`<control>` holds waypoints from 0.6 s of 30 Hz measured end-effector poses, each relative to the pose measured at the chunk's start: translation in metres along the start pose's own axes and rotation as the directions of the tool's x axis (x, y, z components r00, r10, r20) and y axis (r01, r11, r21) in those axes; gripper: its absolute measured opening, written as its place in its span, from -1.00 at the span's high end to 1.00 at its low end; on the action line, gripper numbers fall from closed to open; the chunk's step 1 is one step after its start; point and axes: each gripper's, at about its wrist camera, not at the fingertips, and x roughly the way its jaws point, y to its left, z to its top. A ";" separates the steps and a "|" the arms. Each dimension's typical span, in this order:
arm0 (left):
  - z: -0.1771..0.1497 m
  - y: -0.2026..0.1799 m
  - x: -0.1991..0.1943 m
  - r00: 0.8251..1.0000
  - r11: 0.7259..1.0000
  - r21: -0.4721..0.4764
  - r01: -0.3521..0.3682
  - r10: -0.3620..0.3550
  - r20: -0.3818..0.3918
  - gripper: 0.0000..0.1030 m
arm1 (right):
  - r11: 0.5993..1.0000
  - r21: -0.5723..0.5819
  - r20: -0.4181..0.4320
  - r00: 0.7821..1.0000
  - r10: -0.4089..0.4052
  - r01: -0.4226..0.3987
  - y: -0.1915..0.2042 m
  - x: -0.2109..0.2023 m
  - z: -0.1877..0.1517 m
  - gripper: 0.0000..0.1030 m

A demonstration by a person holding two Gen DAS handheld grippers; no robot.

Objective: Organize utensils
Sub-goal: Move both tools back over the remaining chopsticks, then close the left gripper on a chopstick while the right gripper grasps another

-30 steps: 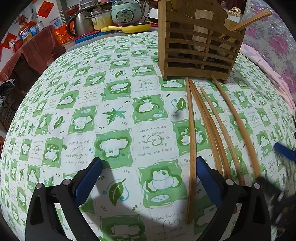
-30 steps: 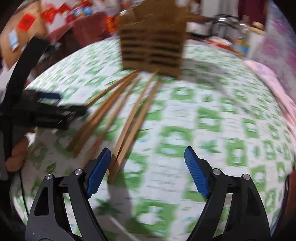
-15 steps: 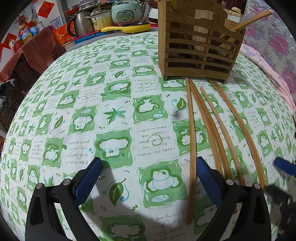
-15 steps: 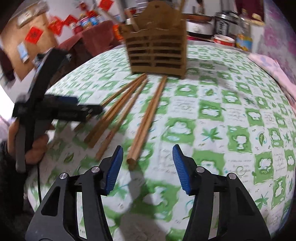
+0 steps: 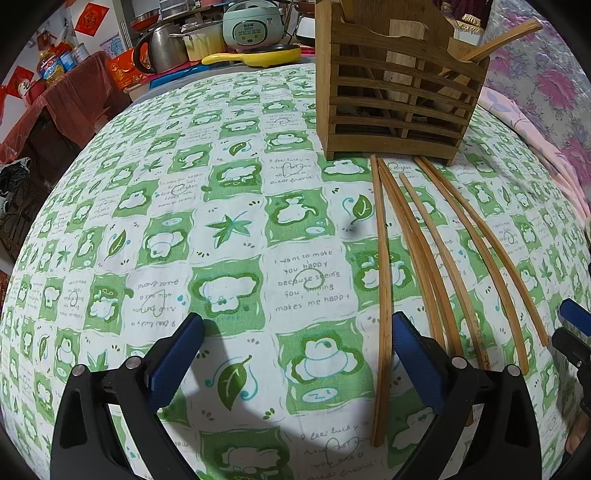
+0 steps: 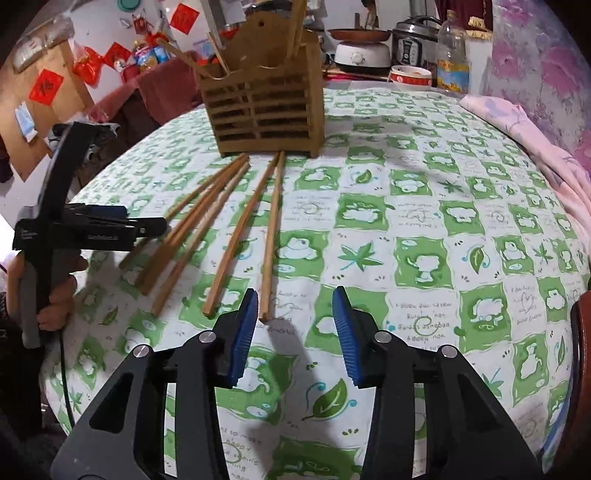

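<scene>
now the right gripper point(image 6: 294, 332) hovers low over the green-and-white tablecloth point(image 6: 424, 229), its blue-padded jaws parted by a moderate gap and holding nothing. just ahead of its left pad point(image 6: 242, 334) lies the near end of the rightmost chopstick point(image 6: 271, 236), touching the cloth, beside the pad and not between the jaws. the second chopstick point(image 6: 242, 236) lies just to its left, and three more chopsticks point(image 6: 192, 229) fan out farther left, all flat on the cloth with their far ends close to the base of the wooden utensil holder point(image 6: 264, 110), which stands upright at the far side of the table with a few sticks poking out of its top. the left gripper point(image 5: 297, 362) is spread wide and empty, low over the cloth. in the left wrist view one chopstick point(image 5: 384, 295) runs straight down between its pads, nearer the right-hand pad point(image 5: 417, 362), lying on the cloth without being gripped; the other sticks point(image 5: 461, 258) spread away to the right, partly hidden behind that finger. the holder point(image 5: 395, 85) sits at the top of this view. a rice cooker point(image 5: 251, 26), a kettle point(image 5: 159, 46) and a yellow pan point(image 5: 255, 57) crowd the space beyond the table's far edge.
</scene>
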 end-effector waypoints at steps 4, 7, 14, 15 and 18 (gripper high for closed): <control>-0.001 0.000 -0.001 1.000 1.000 -0.003 -0.003 0.003 0.000 -0.92 | 1.000 -0.016 -0.001 1.000 0.017 -0.017 0.005 0.000 0.000 0.18; -0.004 0.001 -0.005 1.000 1.000 -0.010 -0.002 0.002 0.005 -0.87 | 1.000 -0.007 -0.006 1.000 0.027 -0.027 0.003 0.002 0.000 0.18; -0.030 0.000 -0.027 0.996 0.997 0.024 0.076 -0.077 0.048 -0.38 | 0.999 0.004 -0.018 0.999 0.048 -0.048 0.002 0.005 0.001 0.18; -0.034 -0.001 -0.030 0.995 0.996 0.032 0.081 -0.083 0.054 -0.27 | 0.999 0.006 -0.020 0.998 0.051 -0.051 0.002 0.005 0.001 0.18; -0.042 -0.007 -0.035 0.994 0.994 0.074 0.084 -0.089 0.064 -0.08 | 0.998 0.009 -0.018 0.998 0.054 -0.054 0.001 0.005 0.000 0.18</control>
